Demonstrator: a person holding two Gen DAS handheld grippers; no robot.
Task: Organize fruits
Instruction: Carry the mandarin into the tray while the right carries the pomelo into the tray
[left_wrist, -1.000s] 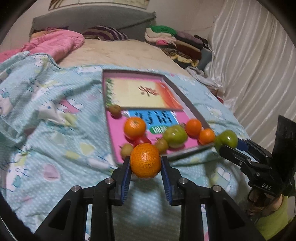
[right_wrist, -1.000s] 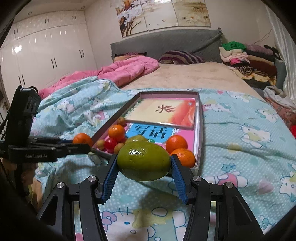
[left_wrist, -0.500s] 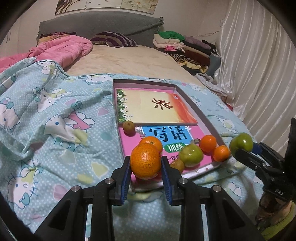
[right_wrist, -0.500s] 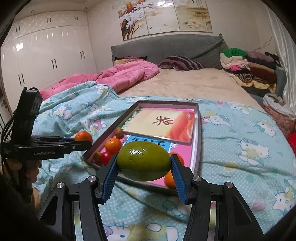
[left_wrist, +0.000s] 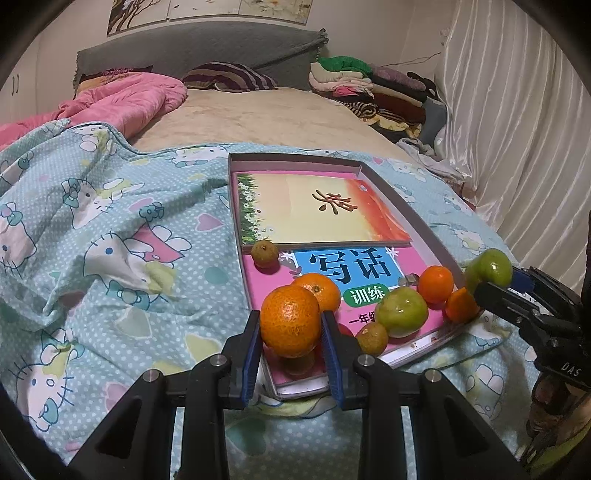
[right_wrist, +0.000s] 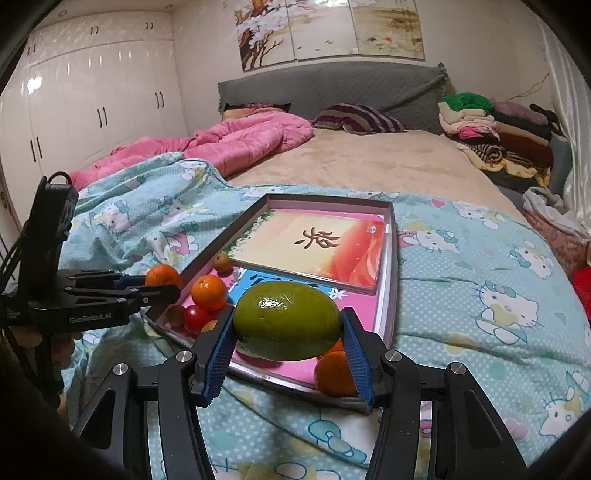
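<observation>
My left gripper (left_wrist: 290, 325) is shut on an orange mandarin (left_wrist: 290, 320), held above the near left corner of a shallow grey tray (left_wrist: 432, 236). It also shows in the right wrist view (right_wrist: 162, 282). My right gripper (right_wrist: 288, 326) is shut on a large green fruit (right_wrist: 287, 319), held above the tray's near right corner (right_wrist: 392, 236); the green fruit also shows in the left wrist view (left_wrist: 488, 266). In the tray lie two booklets, several mandarins (left_wrist: 437, 283), a green fruit (left_wrist: 402, 312), small brown fruits (left_wrist: 264, 253) and a red tomato (right_wrist: 194, 318).
The tray rests on a teal Hello Kitty quilt (left_wrist: 110, 229) on a bed. A pink duvet (right_wrist: 236, 142) lies at the back left, folded clothes (right_wrist: 495, 129) at the back right, white curtains (left_wrist: 517, 129) to the right, wardrobes (right_wrist: 92, 103) to the left.
Both grippers have risen and tilted up while still holding their fruit, so the tray sits lower and farther in each view. The fruits in the tray have not moved.
</observation>
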